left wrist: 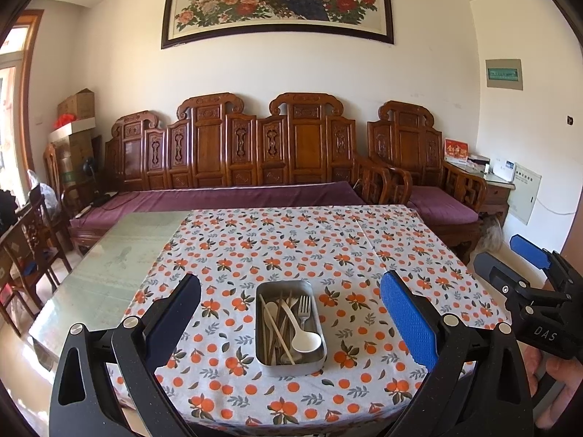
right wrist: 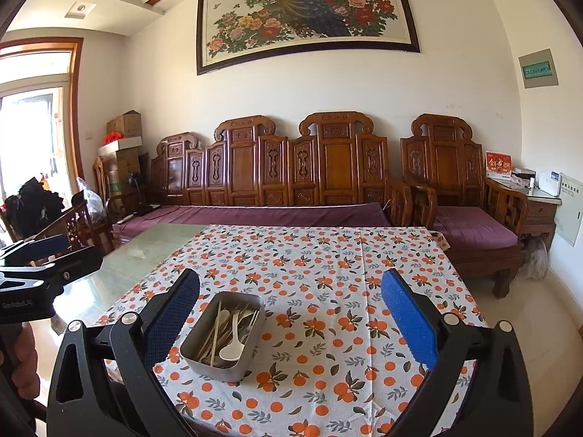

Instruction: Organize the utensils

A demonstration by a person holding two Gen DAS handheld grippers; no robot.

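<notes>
A rectangular metal tin (left wrist: pixel 320 358) (right wrist: pixel 193 358) stands on the orange-patterned tablecloth (left wrist: pixel 328 247) (right wrist: pixel 328 255). Inside it lie white plastic spoons (left wrist: pixel 304 338) (right wrist: pixel 233 349), a metal fork (left wrist: pixel 303 311) and several wooden chopsticks (left wrist: pixel 277 331) (right wrist: pixel 215 327). My left gripper (left wrist: pixel 291 318) is open, held back from the tin, which appears between its blue-padded fingers. My right gripper (right wrist: pixel 291 322) is open too, with the tin just inside its left finger. Nothing is held by either. Each gripper also shows at the edge of the other's view.
The cloth covers the right part of a glass-topped table (left wrist: pixel 120 266) (right wrist: pixel 138 255). Behind it runs a carved wooden sofa (left wrist: pixel 233 153) (right wrist: pixel 291 167) with purple cushions. Wooden chairs (left wrist: pixel 32 240) stand at the left. A hand (left wrist: pixel 561 375) holds the right gripper's handle.
</notes>
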